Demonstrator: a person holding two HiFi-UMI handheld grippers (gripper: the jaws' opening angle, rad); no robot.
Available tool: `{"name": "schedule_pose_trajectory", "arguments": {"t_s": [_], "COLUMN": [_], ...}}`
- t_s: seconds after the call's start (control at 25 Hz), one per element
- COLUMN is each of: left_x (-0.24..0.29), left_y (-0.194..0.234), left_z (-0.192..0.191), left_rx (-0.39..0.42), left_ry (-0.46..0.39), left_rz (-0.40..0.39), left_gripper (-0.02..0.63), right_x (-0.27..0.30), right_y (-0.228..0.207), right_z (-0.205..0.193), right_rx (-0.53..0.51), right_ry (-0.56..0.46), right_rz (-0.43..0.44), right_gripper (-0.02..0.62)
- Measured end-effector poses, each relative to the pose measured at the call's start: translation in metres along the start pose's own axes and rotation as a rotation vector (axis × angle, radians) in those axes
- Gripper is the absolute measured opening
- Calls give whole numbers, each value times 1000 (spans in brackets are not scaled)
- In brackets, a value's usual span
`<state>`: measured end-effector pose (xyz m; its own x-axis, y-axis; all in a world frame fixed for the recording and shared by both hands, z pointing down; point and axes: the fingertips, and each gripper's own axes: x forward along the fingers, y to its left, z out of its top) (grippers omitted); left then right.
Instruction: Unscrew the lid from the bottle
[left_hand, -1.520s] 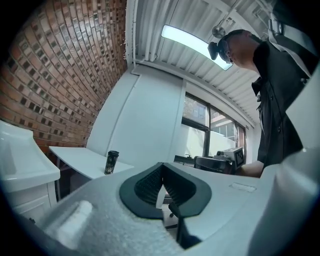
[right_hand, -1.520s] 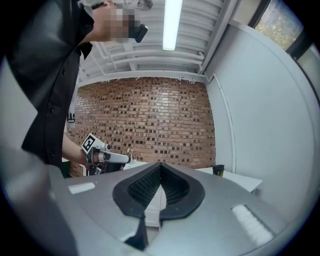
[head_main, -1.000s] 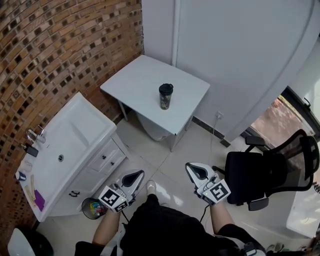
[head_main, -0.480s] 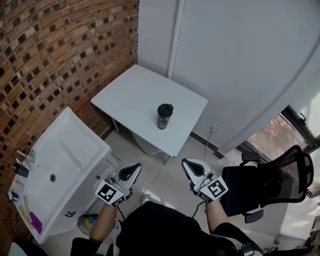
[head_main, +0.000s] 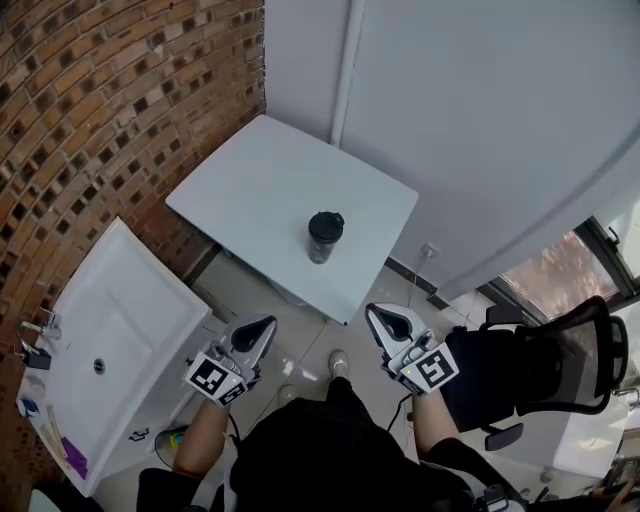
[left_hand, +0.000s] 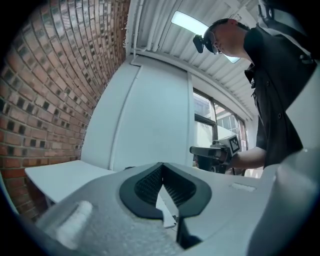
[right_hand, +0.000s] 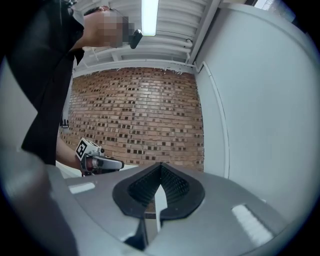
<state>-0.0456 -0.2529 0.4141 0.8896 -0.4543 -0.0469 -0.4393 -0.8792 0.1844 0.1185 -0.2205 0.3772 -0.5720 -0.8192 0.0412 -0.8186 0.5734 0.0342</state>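
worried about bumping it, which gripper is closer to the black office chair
Right. The right gripper sits just left of the chair; the left gripper is far across, beside the sink.

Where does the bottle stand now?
In the head view the bottle stands upright on the white table, near its front edge, ahead of the left gripper and the right gripper, touching neither.

A dark bottle (head_main: 320, 248) (lid (head_main: 325, 222) on) stands on the white table (head_main: 250, 190), near its front edge.
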Motion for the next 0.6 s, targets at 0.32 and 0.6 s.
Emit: {"name": "schedule_pose_trajectory", "arguments": {"t_s": [0.32,0.6], "left_x": [72,106], "left_y": [31,51], "left_z": [15,22], "left_rx": [33,45], "left_ry": [-33,-57], "left_rz": [116,247], "left_gripper": [3,3], "right_x": [44,65], "right_y": [-70,-119], "right_z": [7,7], "right_rx": [-16,-44], "right_ry": [-47,-83], "right_rz": [171,284], "right_gripper": [5,5]}}
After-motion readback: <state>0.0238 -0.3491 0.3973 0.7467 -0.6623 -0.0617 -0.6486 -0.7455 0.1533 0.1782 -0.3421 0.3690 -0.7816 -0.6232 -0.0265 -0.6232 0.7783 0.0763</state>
